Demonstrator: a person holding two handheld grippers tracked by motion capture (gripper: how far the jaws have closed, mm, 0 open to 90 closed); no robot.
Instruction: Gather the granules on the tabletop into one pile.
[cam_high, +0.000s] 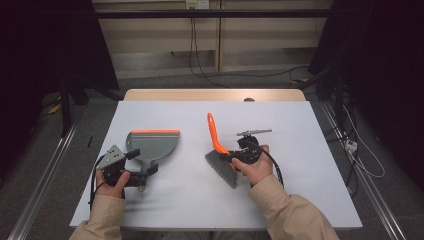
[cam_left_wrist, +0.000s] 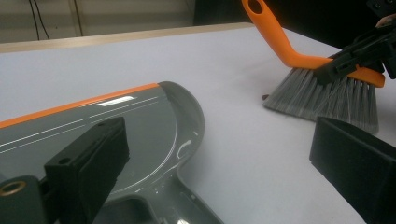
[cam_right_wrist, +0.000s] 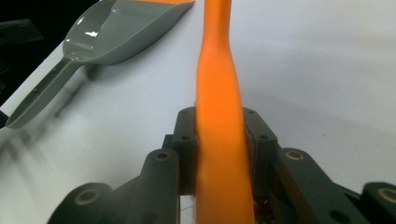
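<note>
White tabletop (cam_high: 300, 190) spreads before me, with a wooden edge at its far side and cables hanging on the wall beyond. My right gripper (cam_high: 239, 159) is clamped on the brush (cam_high: 220, 150), jaws pressed on either side of its orange handle; the grey bristles rest on the table near the middle. My left gripper (cam_high: 142, 172) sits at the handle of the grey dustpan (cam_high: 152, 142), its jaws standing wide apart and pressing on nothing. That dustpan lies flat, orange lip toward the far side, well apart from the brush.

Bright table, dark surround; foreground perhaps blurred.
</note>
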